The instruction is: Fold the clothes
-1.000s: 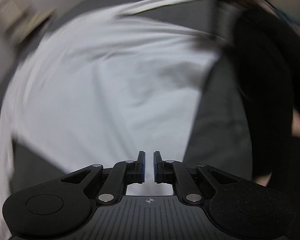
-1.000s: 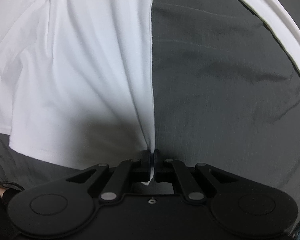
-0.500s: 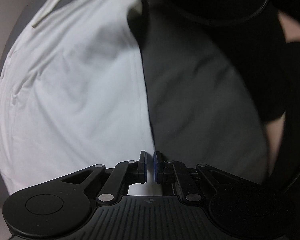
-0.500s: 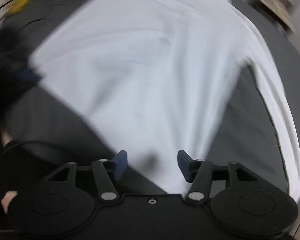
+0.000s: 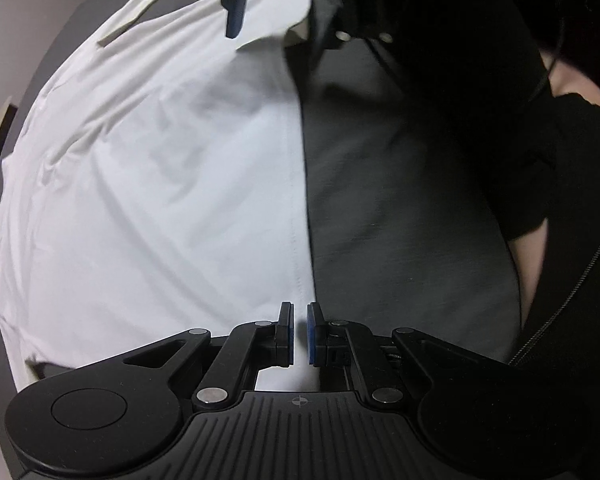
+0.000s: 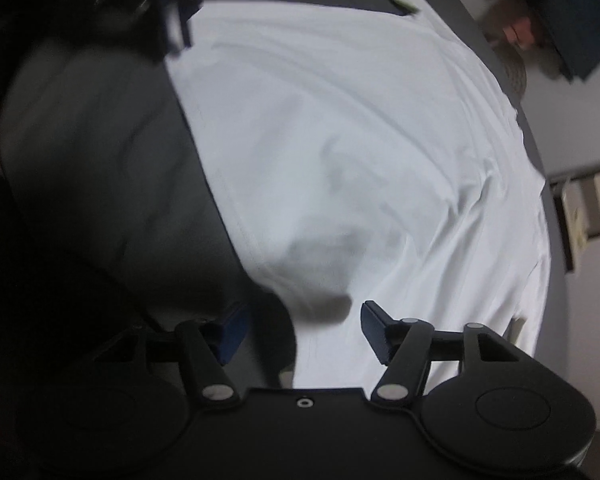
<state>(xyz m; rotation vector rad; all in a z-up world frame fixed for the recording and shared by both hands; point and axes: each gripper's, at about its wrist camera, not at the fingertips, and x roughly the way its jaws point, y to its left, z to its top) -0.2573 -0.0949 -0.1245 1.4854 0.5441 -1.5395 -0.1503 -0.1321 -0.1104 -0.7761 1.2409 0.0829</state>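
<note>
Hem of the white garment (image 5: pixel 148 184) runs straight ahead from the left gripper (image 5: pixel 298 334), its pads a narrow slit apart, gripping nothing. Right gripper (image 6: pixel 304 334), jaws wide, hangs at the hem's far corner; garment lies flat on grey cloth (image 5: pixel 388 200).

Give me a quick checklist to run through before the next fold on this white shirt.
1. Right gripper released: ok, jaws wide apart, holding nothing.
2. Left gripper free: cannot tell, narrow gap between the pads with the hem right at them.
3. White shirt lying flat on the grey cover: not ok, wrinkles remain and a corner at the far end is turned up.
4. Near hem straight: ok, it runs in a clean line.
5. Grippers clear of each other: ok, at opposite ends of the hem.
</note>
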